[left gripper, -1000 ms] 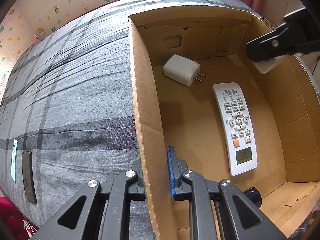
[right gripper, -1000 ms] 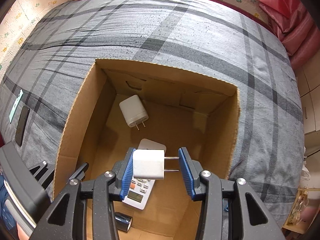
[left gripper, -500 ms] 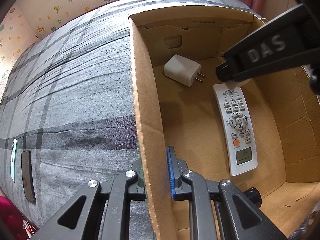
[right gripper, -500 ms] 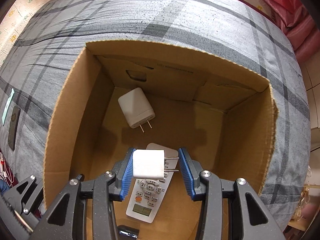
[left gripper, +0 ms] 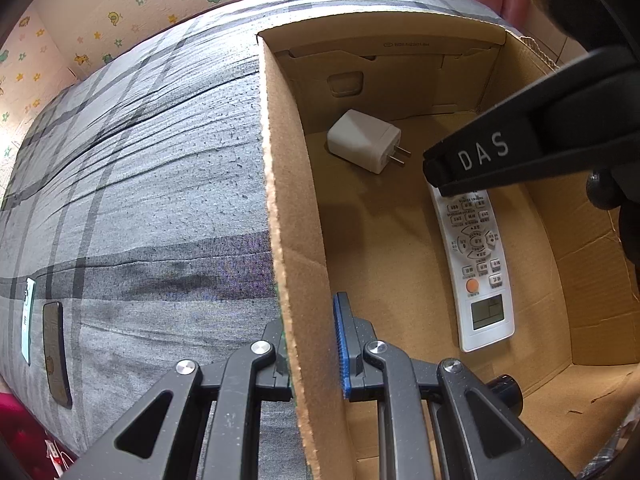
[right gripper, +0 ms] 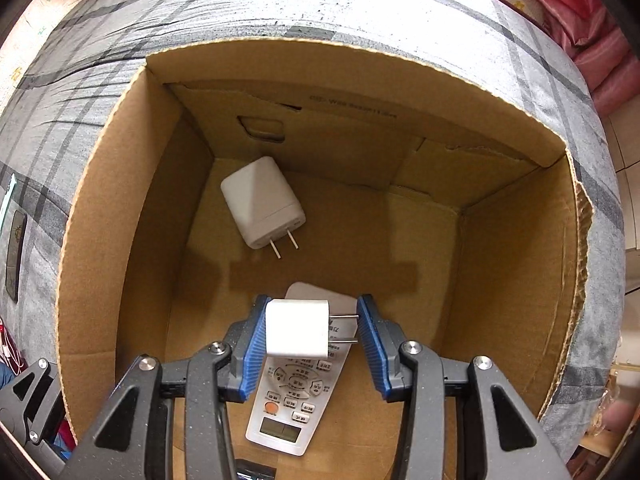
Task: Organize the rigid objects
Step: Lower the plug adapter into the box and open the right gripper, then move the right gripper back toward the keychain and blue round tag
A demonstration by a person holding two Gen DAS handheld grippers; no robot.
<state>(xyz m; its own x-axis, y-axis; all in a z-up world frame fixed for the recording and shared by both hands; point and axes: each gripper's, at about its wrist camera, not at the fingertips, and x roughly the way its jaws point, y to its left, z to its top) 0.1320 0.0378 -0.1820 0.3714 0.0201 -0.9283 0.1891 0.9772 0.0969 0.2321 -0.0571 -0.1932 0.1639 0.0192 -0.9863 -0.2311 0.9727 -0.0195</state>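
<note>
Your right gripper [right gripper: 311,340], fingers clamped on the small charger [right gripper: 297,334], hangs over the remote [right gripper: 294,392] inside the box [right gripper: 100,216] your left gripper [left gripper: 310,344] pinches; release toward 2 o'clock, onto bare cardboard.

**Lighting even, focus adequate, heavy fisheye warp**

Both views are bright, lit from overhead. Soft shadows fall on the cardboard box [right gripper: 516,280] floor — a broad dark band crosses it in the right wrist view. Mild glare whitens the grey bedspread [right gripper: 360,4]. Edges bend strongly, corners vignette black. The near arm marked DAS [left gripper: 484,156] is slightly soft.
</note>
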